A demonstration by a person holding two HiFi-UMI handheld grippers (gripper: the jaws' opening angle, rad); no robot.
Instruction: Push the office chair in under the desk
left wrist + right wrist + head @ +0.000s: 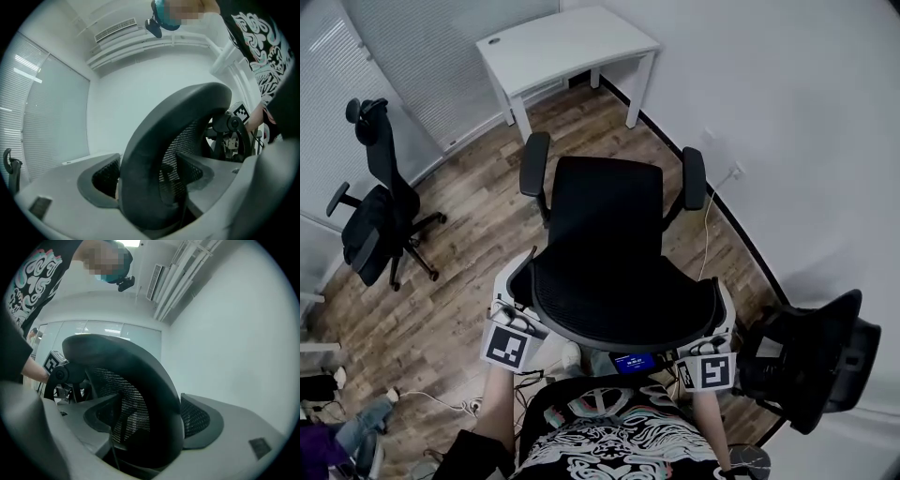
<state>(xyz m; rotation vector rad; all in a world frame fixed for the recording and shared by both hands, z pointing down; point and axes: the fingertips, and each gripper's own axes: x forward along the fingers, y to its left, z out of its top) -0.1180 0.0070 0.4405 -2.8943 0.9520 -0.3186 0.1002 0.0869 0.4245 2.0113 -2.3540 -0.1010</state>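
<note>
A black mesh office chair (605,234) stands on the wood floor, its seat facing a white desk (562,42) at the far end of the room, well apart from it. My left gripper (514,314) is shut on the left edge of the backrest, and my right gripper (717,328) is shut on the right edge. In the left gripper view the backrest rim (154,159) runs between the grey jaws of the left gripper (150,187). In the right gripper view the rim (150,394) sits the same way in the right gripper (145,427).
A second black chair (380,211) stands at the left by the blinds. A third one (811,361) stands close at my right, against the white wall (806,141). A cable and power strip (469,405) lie on the floor at the lower left.
</note>
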